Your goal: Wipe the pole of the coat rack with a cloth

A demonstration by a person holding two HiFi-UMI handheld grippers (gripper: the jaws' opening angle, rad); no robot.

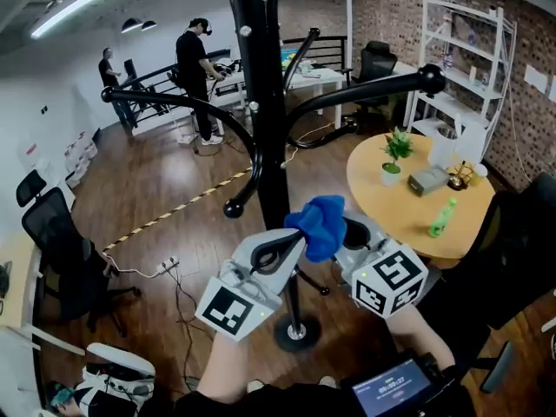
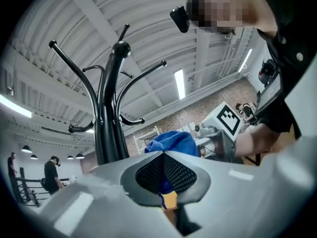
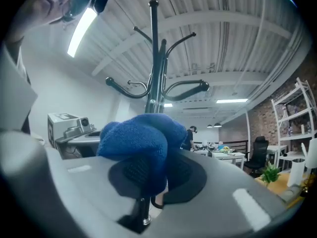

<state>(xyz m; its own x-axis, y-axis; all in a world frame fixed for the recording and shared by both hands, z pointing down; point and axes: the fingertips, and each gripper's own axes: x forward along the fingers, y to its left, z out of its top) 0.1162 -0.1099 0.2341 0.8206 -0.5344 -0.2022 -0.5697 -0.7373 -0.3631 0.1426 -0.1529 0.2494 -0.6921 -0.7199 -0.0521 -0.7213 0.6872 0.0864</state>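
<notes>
The coat rack's black pole (image 1: 271,146) rises straight ahead of me from its round base (image 1: 295,333), with curved hooks branching off higher up. A bunched blue cloth (image 1: 320,224) hangs just right of the pole at mid height. My right gripper (image 1: 343,233) is shut on it; in the right gripper view the cloth (image 3: 138,135) drapes over the jaws and hides their tips, with the pole (image 3: 153,58) behind. My left gripper (image 1: 295,240) comes in from the left, its tips shut on the cloth's near edge. The left gripper view shows the cloth (image 2: 171,142) right behind the tips and the pole (image 2: 106,128) to the left.
A round wooden table (image 1: 391,211) at the right carries a small plant (image 1: 396,155) and a green bottle (image 1: 441,218). A black office chair (image 1: 65,250) stands at the left, cables and a power strip (image 1: 165,265) lie on the floor. White shelves (image 1: 460,68) and people (image 1: 195,68) are farther back.
</notes>
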